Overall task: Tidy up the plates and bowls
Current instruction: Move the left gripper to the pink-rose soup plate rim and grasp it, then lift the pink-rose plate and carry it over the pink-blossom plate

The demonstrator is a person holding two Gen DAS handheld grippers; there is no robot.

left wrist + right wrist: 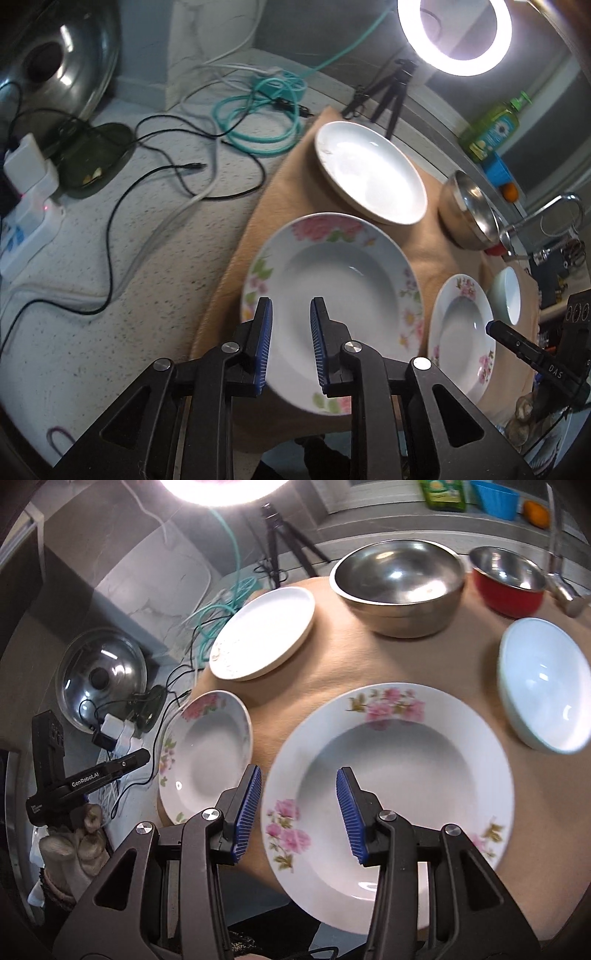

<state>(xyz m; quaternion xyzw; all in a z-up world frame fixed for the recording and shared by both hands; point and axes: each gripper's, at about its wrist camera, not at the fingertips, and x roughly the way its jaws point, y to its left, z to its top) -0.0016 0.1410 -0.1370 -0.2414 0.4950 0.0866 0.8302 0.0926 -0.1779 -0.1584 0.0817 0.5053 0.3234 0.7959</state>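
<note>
Two claws hang apart and empty over flowered plates on a tan cloth (369,657): the left claw (290,345) above one plate (332,295), the right claw (299,812) above another (388,786). A white plate (264,631) and steel bowl (400,587) sit beyond.

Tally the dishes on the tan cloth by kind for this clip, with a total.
Floral plates: 2
Plain white plate: 1
Steel bowl: 1
Red bowl, steel inside: 1
Pale blue bowl: 1
Total: 6
</note>
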